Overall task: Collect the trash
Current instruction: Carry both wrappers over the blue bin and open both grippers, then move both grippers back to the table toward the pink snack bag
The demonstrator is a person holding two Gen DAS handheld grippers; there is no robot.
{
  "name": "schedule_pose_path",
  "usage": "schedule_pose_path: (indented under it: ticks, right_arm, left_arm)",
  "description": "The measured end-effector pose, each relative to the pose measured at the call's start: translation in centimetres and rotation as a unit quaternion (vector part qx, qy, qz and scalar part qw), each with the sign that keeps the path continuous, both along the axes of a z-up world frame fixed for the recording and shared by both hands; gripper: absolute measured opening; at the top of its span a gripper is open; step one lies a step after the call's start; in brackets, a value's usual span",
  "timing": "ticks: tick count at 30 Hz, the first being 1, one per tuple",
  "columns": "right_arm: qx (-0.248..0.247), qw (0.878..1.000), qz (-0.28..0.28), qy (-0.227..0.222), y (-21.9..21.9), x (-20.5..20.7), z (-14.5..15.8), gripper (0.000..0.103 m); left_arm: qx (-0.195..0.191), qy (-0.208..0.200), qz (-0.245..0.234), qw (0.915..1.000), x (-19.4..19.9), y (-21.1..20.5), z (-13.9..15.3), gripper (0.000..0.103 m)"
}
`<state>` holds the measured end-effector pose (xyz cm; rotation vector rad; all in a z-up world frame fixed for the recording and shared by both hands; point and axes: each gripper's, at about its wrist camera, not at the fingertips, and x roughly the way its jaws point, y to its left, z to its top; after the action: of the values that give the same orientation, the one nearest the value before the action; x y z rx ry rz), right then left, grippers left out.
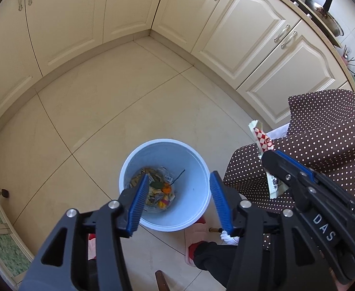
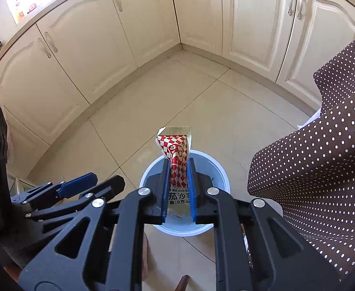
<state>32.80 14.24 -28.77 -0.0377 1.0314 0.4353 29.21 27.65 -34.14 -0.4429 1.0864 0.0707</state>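
- Jaws first, left side: my left gripper (image 1: 177, 201) is spread wide with nothing between the blue pads (image 1: 138, 203); it hangs above the pale blue bin (image 1: 199, 160), which sits straight below and ahead of the gap.
- Trash already in the bin (image 1: 158, 191): wrappers, something orange, a dark stem-like bit, all lying on the bottom, seen between my left fingers.
- Right side: my right gripper (image 2: 179, 189) is clamped on a ketchup sachet (image 2: 176, 155), red-and-white check with gold edges.
- Sachet long axis runs along my right fingers, far end poking out past the tips, printed end back between the pads.
- Key relation: in the right wrist view the bin rim (image 2: 222, 172) frames my right fingertips, so the sachet looks to be over the opening, tip maybe near the far rim. In the left wrist view the right gripper (image 1: 269, 167) sits to the right of the bin, beside it, so how well it is centred I cannot tell.
- Judgement: right hand is the one to act; releasing should drop the sachet in. Light foil could flutter or catch the rim.
- Surface: beige floor tiles (image 1: 109, 111), bin standing on them.
- Room: cream cabinets (image 2: 85, 48) wrap the corner ahead; brown polka-dot cloth (image 2: 322, 160) hangs right of my right jaws, near the bin.
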Motion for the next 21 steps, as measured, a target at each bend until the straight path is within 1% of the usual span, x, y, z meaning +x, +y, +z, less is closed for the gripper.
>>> schedule_pose_path:
  ticks: [6,10,13,17,20,21]
  right_arm:
    - [0.007,1.0,-0.006,-0.005,0.1,0.4,0.3,0.019]
    - [0.005,1.0,-0.008,-0.008,0.1,0.4,0.4,0.019]
    - [0.005,1.0,-0.011,-0.009,-0.1,0.4,0.6,0.019]
    - [0.003,1.0,-0.012,-0.015,-0.6,-0.1,1.3,0.019]
    - [0.003,1.0,-0.013,-0.027,-1.4,-0.8,2.7,0.019]
    - [0.003,0.999,-0.014,-0.035,-2.0,-1.2,3.6,0.019]
  left_arm:
    - [0.003,-0.001,0.003,1.0,-0.1,0.3,0.1,0.052]
    - [0.014,-0.001,0.006,0.9999,-0.2,0.3,0.4,0.052]
    - [0.034,-0.011,0.008,0.9993,-0.4,0.2,1.3,0.052]
    - [0.038,-0.022,0.008,0.999,-0.7,0.0,2.5,0.052]
    - [0.047,-0.033,0.006,0.9983,-1.1,-0.8,4.0,0.052]
    - [0.051,-0.038,0.006,0.998,-1.3,-1.1,4.5,0.052]
